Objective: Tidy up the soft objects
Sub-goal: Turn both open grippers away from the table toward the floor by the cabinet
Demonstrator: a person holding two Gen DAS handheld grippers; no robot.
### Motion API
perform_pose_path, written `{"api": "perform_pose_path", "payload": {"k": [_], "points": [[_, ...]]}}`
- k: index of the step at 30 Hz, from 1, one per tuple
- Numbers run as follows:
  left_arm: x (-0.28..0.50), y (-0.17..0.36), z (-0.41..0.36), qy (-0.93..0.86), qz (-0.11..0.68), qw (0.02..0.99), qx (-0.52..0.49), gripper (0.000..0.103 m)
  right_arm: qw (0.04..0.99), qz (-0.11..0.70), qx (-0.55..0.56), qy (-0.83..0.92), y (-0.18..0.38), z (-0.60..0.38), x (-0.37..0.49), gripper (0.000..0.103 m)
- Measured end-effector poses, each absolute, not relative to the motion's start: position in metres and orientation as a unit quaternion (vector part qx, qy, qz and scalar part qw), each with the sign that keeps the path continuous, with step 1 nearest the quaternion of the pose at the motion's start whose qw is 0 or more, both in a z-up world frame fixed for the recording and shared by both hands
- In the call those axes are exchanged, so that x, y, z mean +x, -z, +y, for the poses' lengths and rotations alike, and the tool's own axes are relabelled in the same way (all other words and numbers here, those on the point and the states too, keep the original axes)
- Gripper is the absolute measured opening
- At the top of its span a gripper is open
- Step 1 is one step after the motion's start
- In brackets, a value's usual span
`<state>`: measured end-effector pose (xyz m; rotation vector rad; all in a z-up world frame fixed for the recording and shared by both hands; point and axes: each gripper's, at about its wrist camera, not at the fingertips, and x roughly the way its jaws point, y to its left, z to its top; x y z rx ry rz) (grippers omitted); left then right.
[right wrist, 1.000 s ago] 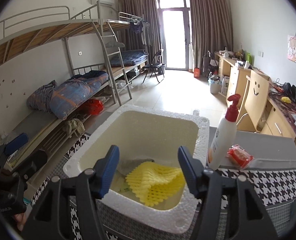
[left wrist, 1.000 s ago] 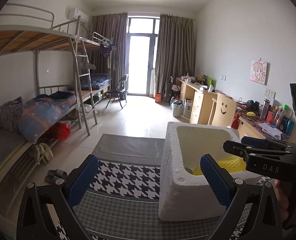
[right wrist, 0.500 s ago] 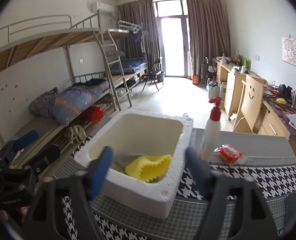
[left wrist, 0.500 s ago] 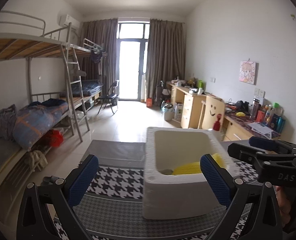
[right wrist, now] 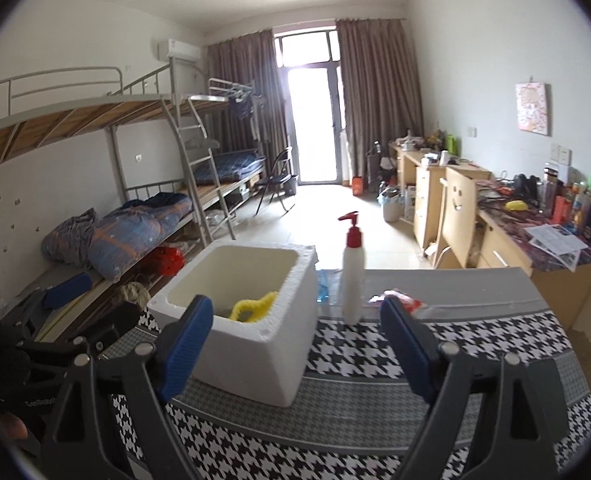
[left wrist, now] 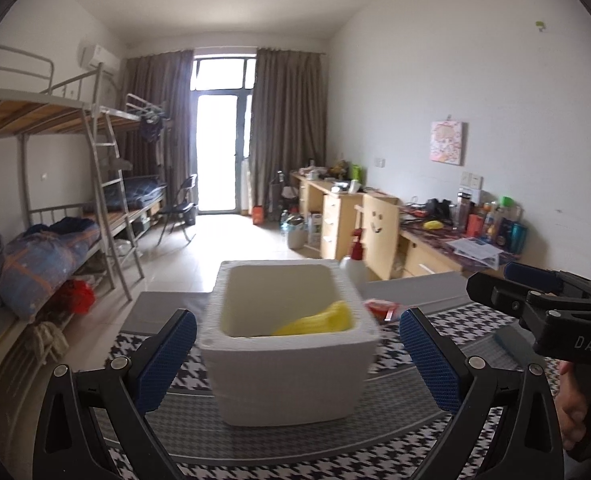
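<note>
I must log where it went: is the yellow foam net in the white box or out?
In. The yellow foam net lies inside the white box, below its rim; both views show it.

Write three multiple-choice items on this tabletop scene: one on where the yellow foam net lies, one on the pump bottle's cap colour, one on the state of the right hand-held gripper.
1. Where is the yellow foam net?
A. inside the white foam box
B. on the houndstooth cloth
C. between the jaws

2. What colour is the cap of the pump bottle?
A. blue
B. red
C. green

3. How is the right hand-held gripper?
A. shut on the net
B. shut on the bottle
C. open, holding nothing

Answers: 1 A, the net shows over the box rim, inside it. 2 B, the pump head is red above a white body. 3 C, its blue pads stand wide apart with nothing pressed between them.
</note>
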<state>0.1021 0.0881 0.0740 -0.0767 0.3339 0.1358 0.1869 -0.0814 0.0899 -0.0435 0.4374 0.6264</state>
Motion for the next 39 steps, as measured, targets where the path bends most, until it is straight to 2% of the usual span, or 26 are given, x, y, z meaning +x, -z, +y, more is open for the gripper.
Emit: {"api": "perform_pose_path", "payload": {"k": [16,35,39], "points": [[0.071,-0.080,-0.015,0.073,0.138,0.988,-0.013,0.102,0.963,0.173,-0.009,-0.205,-0.090,-0.184,0.127,0.088],[0.052,-0.041,-0.146,0.254,0.171,0.952,0.005,0.102,0.980,0.191,0.010,-0.054,-0.046,-0.314,0.059,0.088],[0.051,-0.023,-0.173,0.290,0.191,0.937,0.037,0.102,0.980,0.197,-0.001,-0.026,-0.035,-0.332,0.044,0.088]]}}
